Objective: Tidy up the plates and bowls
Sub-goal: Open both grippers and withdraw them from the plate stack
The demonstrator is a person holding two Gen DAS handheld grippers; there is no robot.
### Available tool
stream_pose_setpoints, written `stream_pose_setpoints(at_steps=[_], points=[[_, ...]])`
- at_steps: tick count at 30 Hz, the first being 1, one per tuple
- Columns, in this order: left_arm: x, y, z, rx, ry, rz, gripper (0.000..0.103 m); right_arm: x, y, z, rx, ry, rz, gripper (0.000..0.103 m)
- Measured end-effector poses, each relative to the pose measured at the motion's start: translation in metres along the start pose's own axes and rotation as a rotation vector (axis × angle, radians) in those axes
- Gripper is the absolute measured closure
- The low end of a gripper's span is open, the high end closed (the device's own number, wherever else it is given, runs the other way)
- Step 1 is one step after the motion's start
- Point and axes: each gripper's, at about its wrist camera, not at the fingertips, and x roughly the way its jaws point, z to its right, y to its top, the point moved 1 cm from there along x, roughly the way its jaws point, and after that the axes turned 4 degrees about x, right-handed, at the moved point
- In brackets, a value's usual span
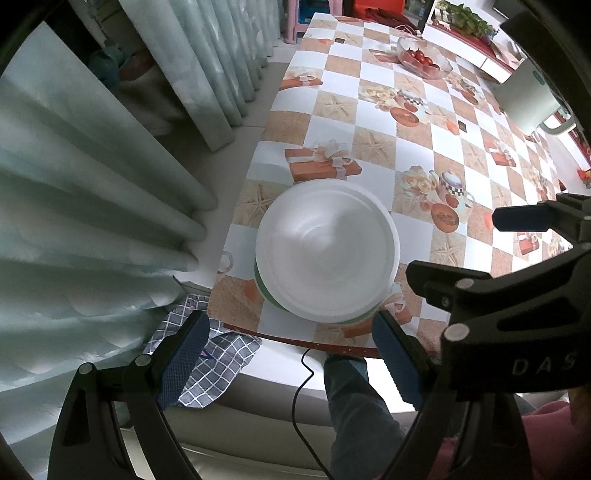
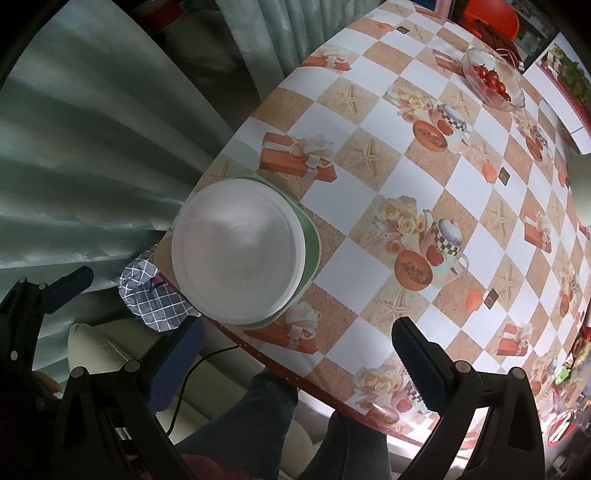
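Facing mouth-up, white bowl [image 1: 327,254] on plates [image 2: 310,243]

- Table [image 1: 388,122] w/ checkered cloth: white & tan squares, gift boxes, roses, starfish, teapots.
- Pale green curtain [image 1: 92,192] hangs in folds left of table, lit by soft daylight.
- Pink stool [image 1: 295,18] past table's far end.
- Checked cloth [image 2: 155,295] just off table's near edge.
- Black cable [image 1: 303,387] runs down over pale seat below.
- Glass bowl of tomatoes [image 2: 493,79] at far end.
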Motion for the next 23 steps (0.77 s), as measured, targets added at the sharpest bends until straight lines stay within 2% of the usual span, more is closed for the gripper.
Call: stream_pose_setpoints(at_steps=[19, 23], points=[[0.000, -0.001, 0.012, 0.004, 0.019, -0.031, 0.011, 0.001, -0.004, 0.006, -0.001, 0.038, -0.019, 0.001], [-0.006, 0.002, 0.011, -0.005, 0.049, 0.020, 0.011, 0.003, -0.003, 0.009, 0.003, 0.052, -0.025, 0.001]])
